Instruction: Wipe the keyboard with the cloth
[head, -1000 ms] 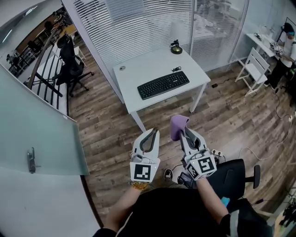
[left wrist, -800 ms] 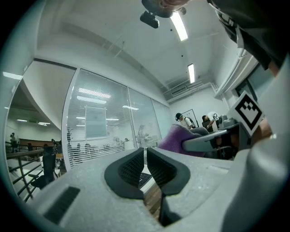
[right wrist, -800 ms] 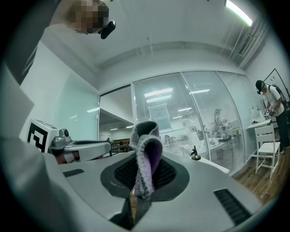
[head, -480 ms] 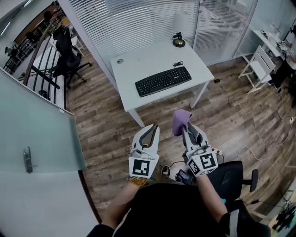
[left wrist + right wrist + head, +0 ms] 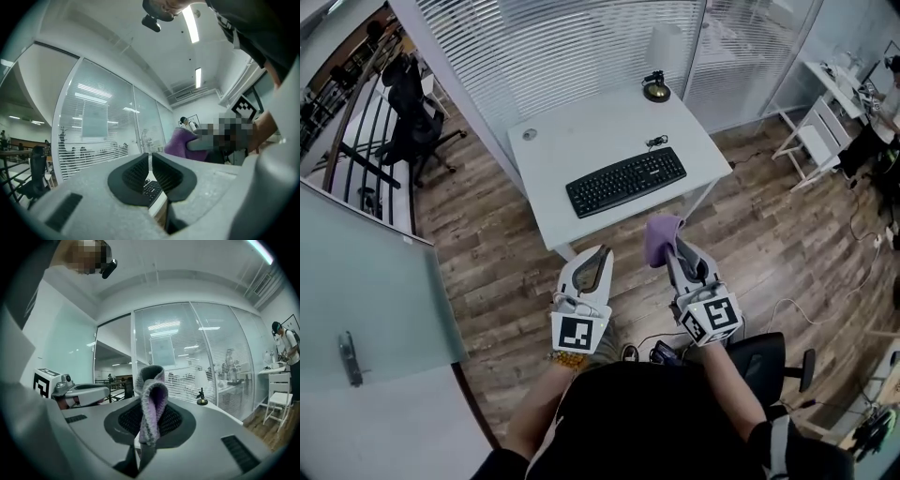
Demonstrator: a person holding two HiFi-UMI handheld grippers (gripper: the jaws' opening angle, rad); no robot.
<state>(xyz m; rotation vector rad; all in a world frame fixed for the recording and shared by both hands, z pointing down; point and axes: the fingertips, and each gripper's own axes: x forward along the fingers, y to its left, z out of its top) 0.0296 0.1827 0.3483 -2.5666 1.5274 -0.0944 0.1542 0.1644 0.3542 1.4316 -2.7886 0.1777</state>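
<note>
- Wood-plank floor (image 5: 502, 272) lies between me and the white table (image 5: 581, 131), which stands ahead by a glass wall with blinds.
- On that table the black keyboard (image 5: 625, 181) lies towards the near edge, a little aslant, with nothing touching it.
- My right gripper (image 5: 673, 249) is clamped on the purple cloth (image 5: 660, 236). A fold of it stands up from between the pads, in the air over the floor, close to the table's near edge.
- My left gripper (image 5: 602, 255) has its jaws pressed together on nothing and is held level, just left of the right one.
- As I judge it, the cloth is in hand but no wiping has begun, since both tools are well apart from the keyboard.
- Nearly all the work is left: carry the cloth over the table, set it on the keys and rub along the rows.
</note>
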